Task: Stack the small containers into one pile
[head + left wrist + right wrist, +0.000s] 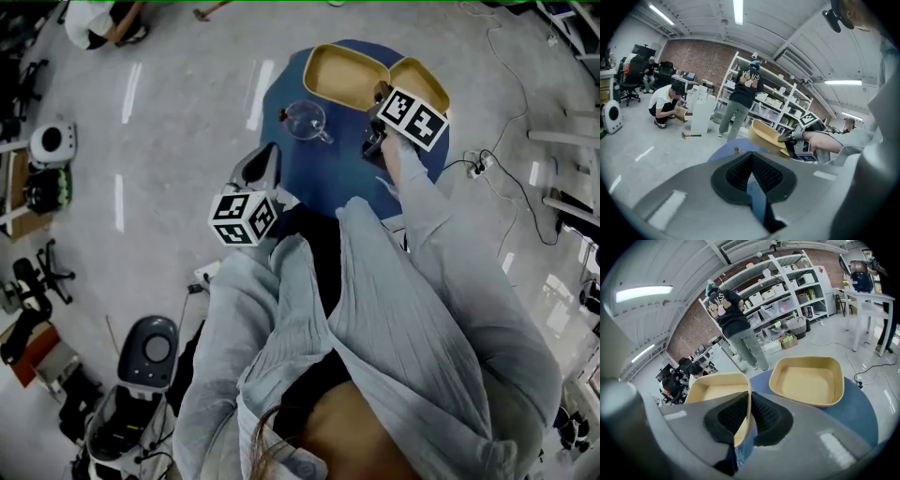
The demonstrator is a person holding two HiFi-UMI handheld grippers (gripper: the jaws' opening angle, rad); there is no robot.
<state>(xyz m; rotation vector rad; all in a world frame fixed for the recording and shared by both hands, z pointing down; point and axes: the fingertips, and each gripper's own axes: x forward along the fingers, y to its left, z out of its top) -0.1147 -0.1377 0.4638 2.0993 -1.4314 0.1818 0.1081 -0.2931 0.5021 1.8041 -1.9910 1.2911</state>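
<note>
I have the right tool point(749, 399) pinched on the near wall of one container point(715, 391) so it can be carried into the second container point(808, 380), which sits just right of the tool on the tabletop point(865, 411). The left tool point(751, 161) is closed on nothing.

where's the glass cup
In the head view, the glass cup sits on the blue table, by the near left corner of the left yellow tray.
</note>
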